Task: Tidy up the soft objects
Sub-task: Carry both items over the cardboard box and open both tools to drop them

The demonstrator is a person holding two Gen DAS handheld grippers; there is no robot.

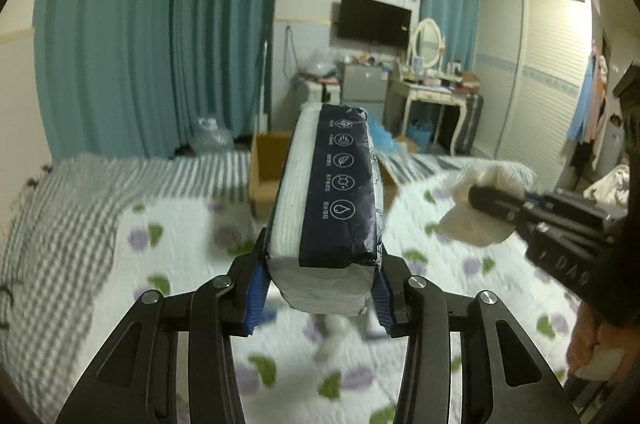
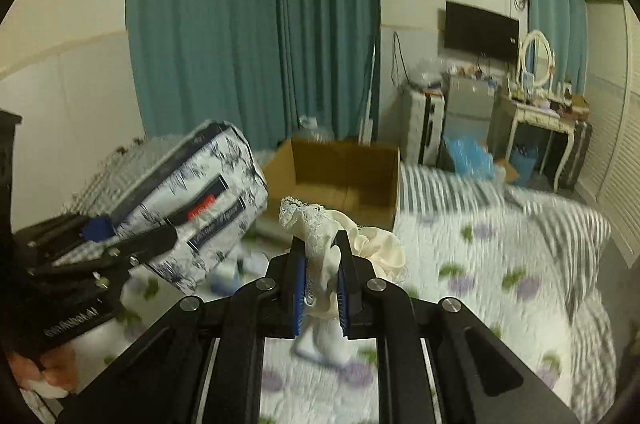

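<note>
My left gripper (image 1: 320, 288) is shut on a tissue pack (image 1: 328, 196), white with a dark blue band, held in the air above the bed. The pack also shows in the right wrist view (image 2: 192, 200), held by the left gripper (image 2: 120, 240) at the left. My right gripper (image 2: 320, 284) is shut on a cream lace-trimmed cloth (image 2: 320, 228), lifted above the bed. In the left wrist view the right gripper (image 1: 480, 196) holds that cloth (image 1: 480, 192) at the right. An open cardboard box (image 2: 344, 168) stands on the bed beyond both grippers.
The bed has a white quilt with purple and green flowers (image 1: 120, 264) and a grey striped sheet (image 1: 60, 192). White socks (image 2: 324, 344) lie on the quilt below the right gripper. Teal curtains, a dressing table (image 1: 432, 96), a fridge and a wardrobe (image 1: 540, 84) stand beyond the bed.
</note>
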